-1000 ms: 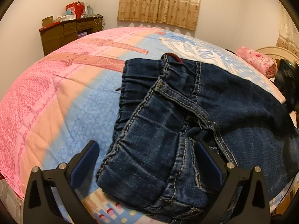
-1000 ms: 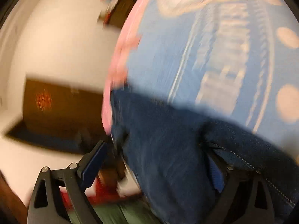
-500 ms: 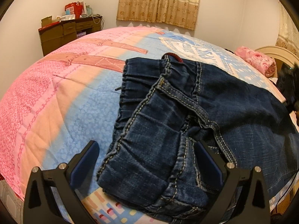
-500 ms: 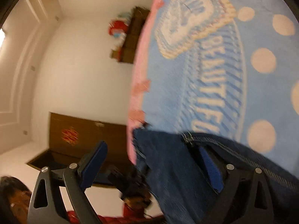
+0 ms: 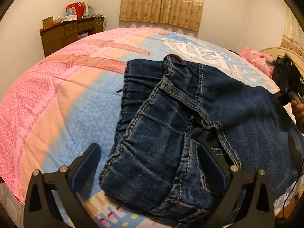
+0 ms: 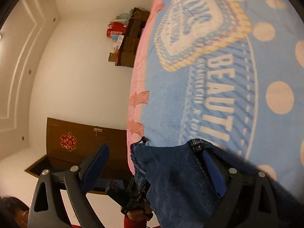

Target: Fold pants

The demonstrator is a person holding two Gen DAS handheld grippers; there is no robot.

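Dark blue jeans point(image 5: 171, 123) lie on the bed point(image 5: 66, 104), folded lengthwise, with the gathered waistband end nearest the left wrist camera. My left gripper point(image 5: 148, 150) stands open low over that end; denim sits between its fingers and the left pad is clear of the cloth. In the right wrist view an edge of the jeans point(image 6: 171, 174) lies between the fingers of my right gripper point(image 6: 154, 152). Its jaws are closing; the right pad touches denim, the left pad stands apart. The right gripper's black body point(image 5: 285, 79) shows at the far right of the pants.
The bedsheet is pink, peach and blue with a printed badge point(image 6: 199, 28). A brown cabinet point(image 5: 62, 34) with clutter stands by the far wall, under-window curtains point(image 5: 161, 1) hang behind, and a pink pillow point(image 5: 254, 58) lies at the right. A dark door point(image 6: 79, 142) shows beyond the bed's edge.
The right wrist view has swung and steadied: the denim now sits lower between the fingers and more of the printed sheet shows. The left view is unchanged apart from the right gripper shifting at its edge.
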